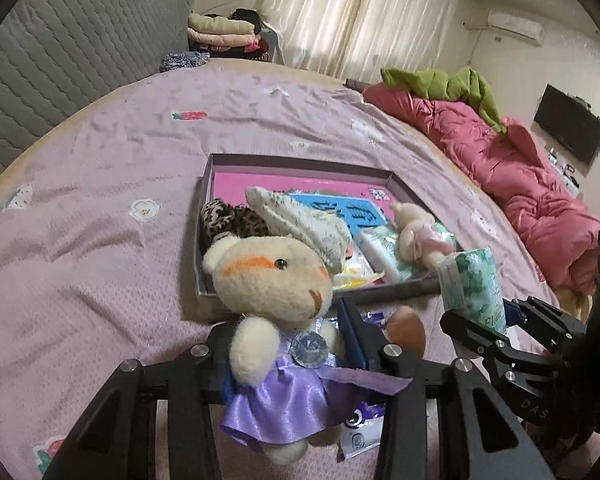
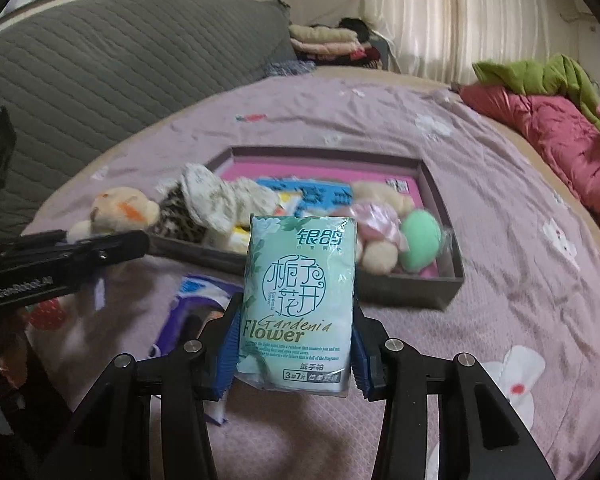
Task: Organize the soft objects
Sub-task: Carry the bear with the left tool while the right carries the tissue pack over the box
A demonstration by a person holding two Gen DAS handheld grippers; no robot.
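Fingers [image 1: 352, 332] hide bear [image 1: 268, 280] waist (skirt partly), tissue pack [image 2: 300, 300] edges.

a bed [image 1: 100, 200] in lilac sheeting fills the frame; grey quilted headboard [image 1: 60, 60] upper left, cream curtains [image 1: 360, 12] glowing top centre, wall television [image 1: 568, 128] at right.

left tool [image 1: 288, 344]: black links, silver screws, blue pads | right tool [image 2: 296, 356]: same, lettering seemingly "DAS"
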